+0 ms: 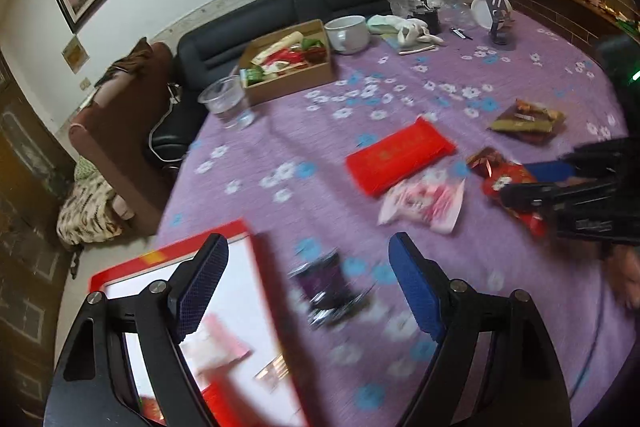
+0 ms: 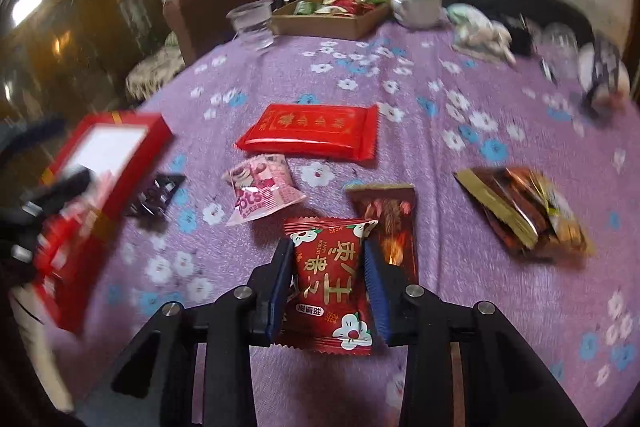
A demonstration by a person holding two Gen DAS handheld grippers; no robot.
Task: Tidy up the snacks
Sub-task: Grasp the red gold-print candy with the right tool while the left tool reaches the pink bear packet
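Observation:
My right gripper [image 2: 326, 259] is shut on a small red snack packet [image 2: 330, 291] with white flowers, low over the purple tablecloth; it also shows in the left wrist view [image 1: 516, 187]. My left gripper [image 1: 308, 267] is open and empty, above a dark purple packet [image 1: 324, 281] and beside a red-rimmed white box [image 1: 224, 307]. On the cloth lie a long red pack [image 2: 312, 131], a pink packet [image 2: 262, 187], a brown packet [image 2: 394, 223] and a brown-gold bundle [image 2: 520, 215].
A cardboard tray [image 1: 292, 83] holding several snacks stands at the far edge, with a clear plastic cup [image 1: 224, 99] to its left and a white bowl [image 1: 348, 33] to its right. Cloths and clutter lie at the back right. A dark sofa stands behind the table.

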